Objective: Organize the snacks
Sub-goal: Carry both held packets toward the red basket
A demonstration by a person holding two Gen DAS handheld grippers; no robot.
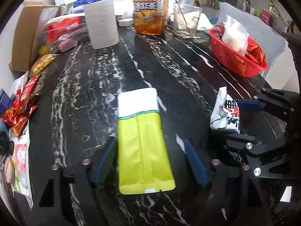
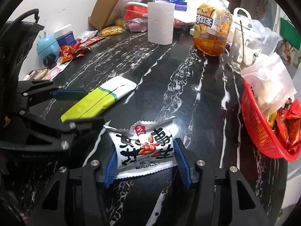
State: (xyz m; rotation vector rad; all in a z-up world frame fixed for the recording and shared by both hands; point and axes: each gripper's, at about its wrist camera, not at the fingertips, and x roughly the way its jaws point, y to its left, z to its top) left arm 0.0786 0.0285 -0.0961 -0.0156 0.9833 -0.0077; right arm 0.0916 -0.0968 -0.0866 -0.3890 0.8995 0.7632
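Black marbled surface (image 2: 169,60), cluttered along the far edge: cardboard box (image 2: 112,1), paper roll (image 2: 160,23), tea bottle (image 2: 212,28), glass jug (image 2: 244,50). Red basket (image 2: 263,131) at the right edge already holds several snack packs, so part of the sorting looks done. More loose red packets (image 2: 75,51) wait at the far left. Yellow-green pouch (image 1: 143,141) lies flat mid-surface; left tongs (image 1: 148,162) straddle it, blue pads clear of its sides, gripping nothing. White peanut packet (image 2: 145,146) sits near the basket; right tongs (image 2: 146,162) partly closed, pads pressed into both edges. Both packs, and the left pile, are probably not yet binned.
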